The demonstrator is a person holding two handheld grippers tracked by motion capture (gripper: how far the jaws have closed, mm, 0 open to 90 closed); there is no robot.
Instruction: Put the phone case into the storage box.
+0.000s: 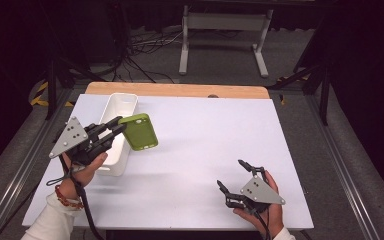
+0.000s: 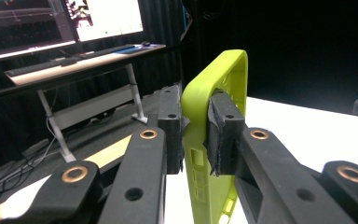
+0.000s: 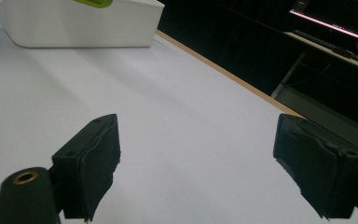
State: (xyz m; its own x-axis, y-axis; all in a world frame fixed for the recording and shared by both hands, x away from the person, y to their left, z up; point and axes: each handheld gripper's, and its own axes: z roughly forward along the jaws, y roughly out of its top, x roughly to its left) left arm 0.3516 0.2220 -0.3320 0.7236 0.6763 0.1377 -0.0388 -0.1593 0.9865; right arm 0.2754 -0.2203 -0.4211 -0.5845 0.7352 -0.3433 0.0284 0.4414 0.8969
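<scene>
Tabletop (image 1: 205, 150), white sheet over wood, far edge showing bare wood strip. It carries little: one long white bin (image 1: 119, 131) near the far-left corner, lengthwise running from far edge toward the near edge, left side of the top. Bin sits w/ its open top up, so things can go in or come out from above; judging by the hold, that's the bin's job here.

Left gripper (image 1: 121, 125) is up over the bin, near its middle, raised off the tabletop. Its jaws are clamped on the green phone case (image 1: 139, 132): in the left gripper view the two pads pinch one side wall of the case (image 2: 214, 121), one pad outside, one inside the shell. Gripping the thin rim makes sense, since the case is too wide to span flat & the wall gives a firm bite. Case hangs tilted, free of the bin & the top, sticking out over the bin's right wall toward the middle of the tabletop.

Right gripper (image 1: 232, 182) rests low near the near-right corner, well apart from bin & case. Jaws stand wide apart, nothing btwn them (image 3: 196, 154); prob. parked clear, ready to help if needed.
</scene>
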